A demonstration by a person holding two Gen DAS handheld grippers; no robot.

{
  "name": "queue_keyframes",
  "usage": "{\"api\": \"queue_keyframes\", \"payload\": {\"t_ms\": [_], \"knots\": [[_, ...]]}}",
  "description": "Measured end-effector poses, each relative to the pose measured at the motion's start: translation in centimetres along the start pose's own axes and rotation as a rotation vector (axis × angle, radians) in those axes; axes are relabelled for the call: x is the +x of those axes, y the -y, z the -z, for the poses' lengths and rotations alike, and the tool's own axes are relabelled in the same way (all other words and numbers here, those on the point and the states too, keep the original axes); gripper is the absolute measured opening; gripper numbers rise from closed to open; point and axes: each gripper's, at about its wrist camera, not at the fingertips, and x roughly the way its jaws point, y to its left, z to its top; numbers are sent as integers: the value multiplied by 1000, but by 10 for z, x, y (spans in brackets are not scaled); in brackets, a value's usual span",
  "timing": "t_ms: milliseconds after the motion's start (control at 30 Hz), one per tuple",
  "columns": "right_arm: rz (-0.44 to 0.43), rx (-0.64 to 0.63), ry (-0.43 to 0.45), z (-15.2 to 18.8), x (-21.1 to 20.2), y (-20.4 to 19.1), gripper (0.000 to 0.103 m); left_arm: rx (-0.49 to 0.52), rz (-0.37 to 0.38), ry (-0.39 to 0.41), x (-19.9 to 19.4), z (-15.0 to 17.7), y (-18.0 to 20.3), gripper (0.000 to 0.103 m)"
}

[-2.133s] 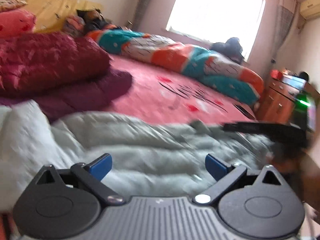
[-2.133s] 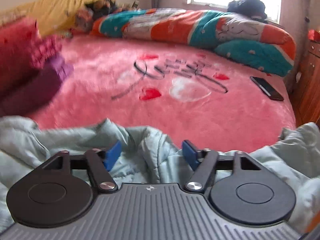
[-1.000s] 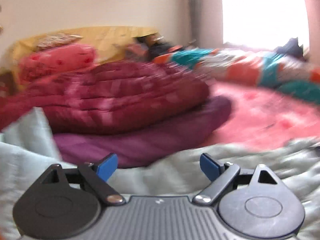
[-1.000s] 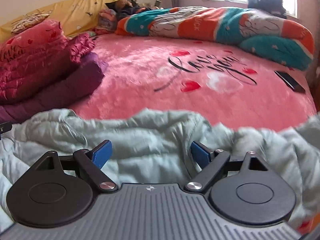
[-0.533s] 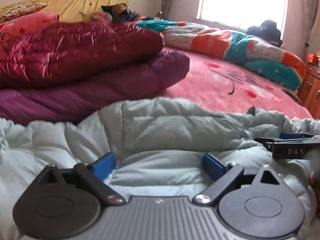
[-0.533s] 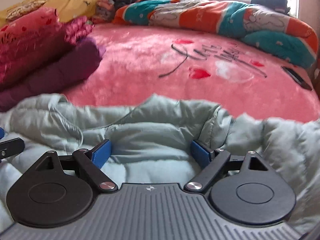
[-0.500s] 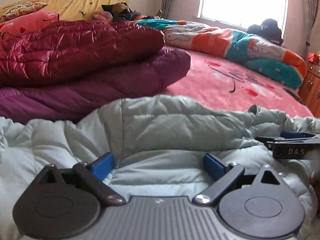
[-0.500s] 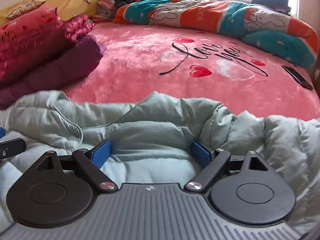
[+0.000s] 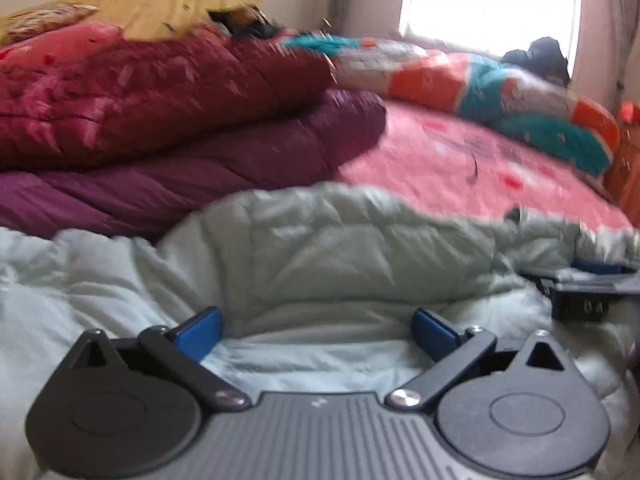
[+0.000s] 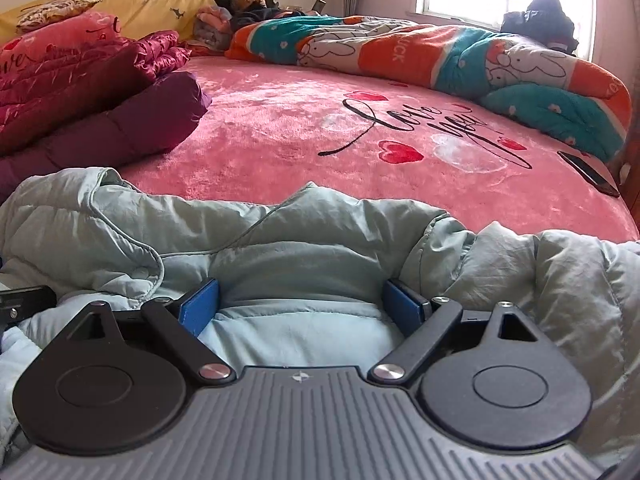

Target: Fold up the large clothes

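We see the left hand-held gripper [image 9: 316, 330] spread wide, its blue pads [image 9: 198, 330] set apart over the pale green padded jacket [image 9: 320, 256]; a puffy fold bulges between them, but the pads do not pinch it, so it is released. The right hand-held gripper [image 10: 300, 306] is also spread, with a bulge of the same jacket [image 10: 300, 240] filling the gap and brushing both pads [image 10: 200, 302]; we read it as released too. The jacket lies crumpled on the near edge of the bed [image 10: 280, 132], which has a pink plush cover. To the left lie a stacked dark red quilt [image 9: 152, 96] and purple quilt [image 9: 240, 160], close behind the jacket. A rolled orange-and-teal duvet [image 10: 460, 60] lies along the far side, and a dark phone [image 10: 588, 172] at the right edge.
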Motion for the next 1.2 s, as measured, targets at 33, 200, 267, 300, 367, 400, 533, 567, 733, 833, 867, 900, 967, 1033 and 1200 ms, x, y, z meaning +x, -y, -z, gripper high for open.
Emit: {"api": "queue_keyframes", "payload": {"t_ms": [33, 200, 267, 300, 367, 400, 533, 567, 733, 833, 867, 900, 967, 1033, 1200], "knots": [[-1, 4, -5, -2, -3, 1, 103, -23, -6, 38, -10, -1, -4, 99], [17, 83, 39, -7, -45, 12, 103, -63, -14, 124, -57, -5, -8, 99], [17, 126, 82, -7, -73, 23, 103, -45, -8, 120, -70, -5, -1, 99], [27, 149, 99, -6, -85, 29, 103, -36, -5, 115, -76, -4, 4, 99], [33, 209, 129, -3, -111, 45, 103, -17, 16, 112, -91, 0, 15, 100], [35, 235, 141, -2, -121, 53, 103, 0, 27, 111, -99, 1, 22, 100], [118, 305, 172, 6, -155, 87, 103, 68, 58, 111, -123, 9, 50, 100], [134, 322, 179, 8, -161, 94, 103, 80, 68, 111, -127, 11, 58, 100], [195, 424, 184, 29, -181, 136, 103, 125, 113, 110, -152, 20, 92, 100], [228, 456, 179, 41, -188, 159, 103, 142, 128, 112, -164, 23, 112, 100], [246, 458, 179, 45, -191, 165, 103, 146, 135, 111, -168, 24, 118, 100], [257, 459, 182, 49, -194, 170, 103, 151, 143, 110, -171, 24, 124, 100], [279, 465, 183, 58, -198, 181, 103, 165, 159, 111, -179, 26, 137, 100], [299, 478, 187, 67, -203, 193, 103, 187, 175, 115, -184, 28, 151, 100], [325, 581, 187, 90, -212, 225, 103, 234, 210, 115, -195, 36, 181, 101]]}}
